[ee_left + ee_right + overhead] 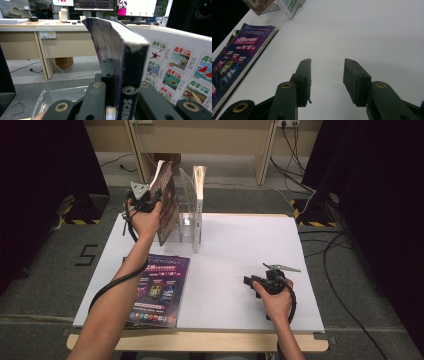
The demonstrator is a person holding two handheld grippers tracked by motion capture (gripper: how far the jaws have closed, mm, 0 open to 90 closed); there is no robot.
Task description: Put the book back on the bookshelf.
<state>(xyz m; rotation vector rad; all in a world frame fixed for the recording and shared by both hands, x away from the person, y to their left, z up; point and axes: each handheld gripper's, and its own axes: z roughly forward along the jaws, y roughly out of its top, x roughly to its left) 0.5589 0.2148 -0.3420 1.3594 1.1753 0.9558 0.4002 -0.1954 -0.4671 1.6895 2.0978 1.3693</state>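
High view: left gripper (150, 200) squeezing a magazine (167, 202), maybe touching the clear stand (187, 227); right gripper (255, 284) open, well apart from it.

A clear stand (187, 227) sits at the counter's (240, 250) far left, with one magazine (199, 195) upright in it and another (167, 202) just left; a third magazine (159, 290) lies flat nearer, left
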